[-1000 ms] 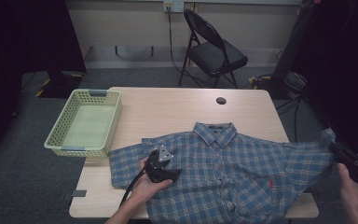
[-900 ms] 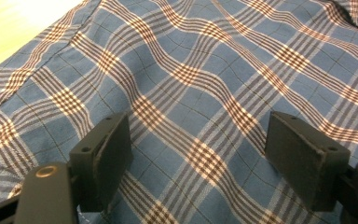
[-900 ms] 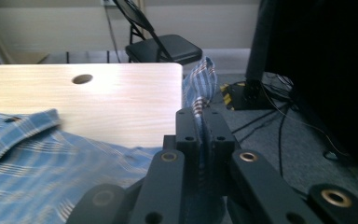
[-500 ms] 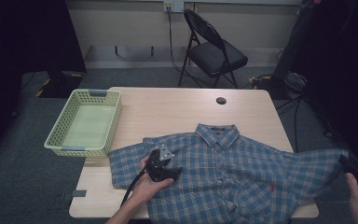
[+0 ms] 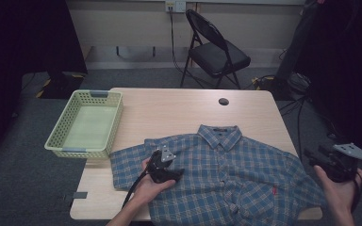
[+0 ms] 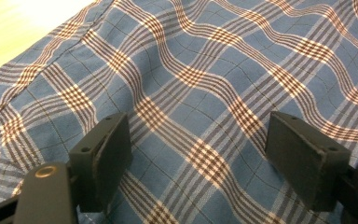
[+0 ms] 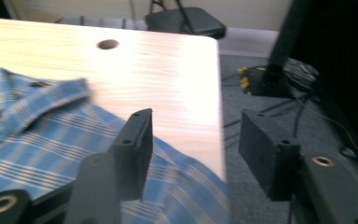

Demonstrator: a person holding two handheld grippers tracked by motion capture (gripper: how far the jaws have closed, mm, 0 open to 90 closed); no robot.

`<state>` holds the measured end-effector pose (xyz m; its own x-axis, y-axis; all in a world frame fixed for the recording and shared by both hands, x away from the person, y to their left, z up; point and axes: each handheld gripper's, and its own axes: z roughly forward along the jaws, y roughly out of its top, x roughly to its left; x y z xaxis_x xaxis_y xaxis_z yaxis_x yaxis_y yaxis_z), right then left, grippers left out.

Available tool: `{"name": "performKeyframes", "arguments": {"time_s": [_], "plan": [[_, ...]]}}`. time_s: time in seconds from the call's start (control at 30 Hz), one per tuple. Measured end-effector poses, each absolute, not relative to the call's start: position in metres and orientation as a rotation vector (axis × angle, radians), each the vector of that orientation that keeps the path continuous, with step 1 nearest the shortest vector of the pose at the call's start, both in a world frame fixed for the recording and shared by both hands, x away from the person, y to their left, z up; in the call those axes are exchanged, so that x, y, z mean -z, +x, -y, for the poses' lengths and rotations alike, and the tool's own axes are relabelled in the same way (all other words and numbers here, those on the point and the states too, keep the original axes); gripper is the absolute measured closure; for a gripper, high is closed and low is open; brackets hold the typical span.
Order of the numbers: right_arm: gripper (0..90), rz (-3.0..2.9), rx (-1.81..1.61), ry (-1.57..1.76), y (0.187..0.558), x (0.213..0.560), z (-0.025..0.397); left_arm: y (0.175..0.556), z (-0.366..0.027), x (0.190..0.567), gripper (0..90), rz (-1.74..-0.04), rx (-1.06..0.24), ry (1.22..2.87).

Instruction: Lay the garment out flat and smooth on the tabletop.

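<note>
Two tools are seen with jaws wide apart, nothing gripped: left tool (image 5: 166,165) pressed on the shirt (image 5: 245,179) spread across the near worktop (image 5: 169,108), right tool (image 5: 332,162) off its right edge. Fabric should be pinned before the right sleeve is pinched.

Wooden table (image 5: 179,110), plaid shirt (image 5: 231,174), green basket (image 5: 86,123)

the left gripper (image 5: 162,165) sat low near the table's front edge, gripped by the left hand (image 5: 152,184), forearm entering from the bottom; its jaws stood wide apart. the right gripper (image 5: 332,162) hung beyond the table's right edge, in the right hand (image 5: 341,188), jaws likewise spread, empty.
</note>
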<state>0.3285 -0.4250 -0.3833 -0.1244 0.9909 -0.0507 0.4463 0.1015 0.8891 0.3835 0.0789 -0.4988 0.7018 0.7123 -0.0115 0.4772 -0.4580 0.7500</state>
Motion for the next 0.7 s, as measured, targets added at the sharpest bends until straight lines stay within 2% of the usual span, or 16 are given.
{"name": "performKeyframes", "arguments": {"time_s": [0.23,0.5,0.67,0.7], "plan": [[39.0,-1.809,-1.049,1.353,0.348,0.390,0.374,0.385,-0.079,0.499,22.0,-0.904,-0.393,2.144],[36.2,-2.029,-1.087,1.307,0.355,0.432,0.320,0.384,-0.079,0.499,21.8,-0.904,-0.401,2.147],[24.6,-2.066,-0.957,1.329,0.348,0.459,0.305,0.382,-0.077,0.499,21.5,-0.914,-0.416,2.146],[25.1,-2.077,-0.912,1.318,0.345,0.466,0.304,0.381,-0.077,0.498,21.5,-0.916,-0.417,2.149]]}}
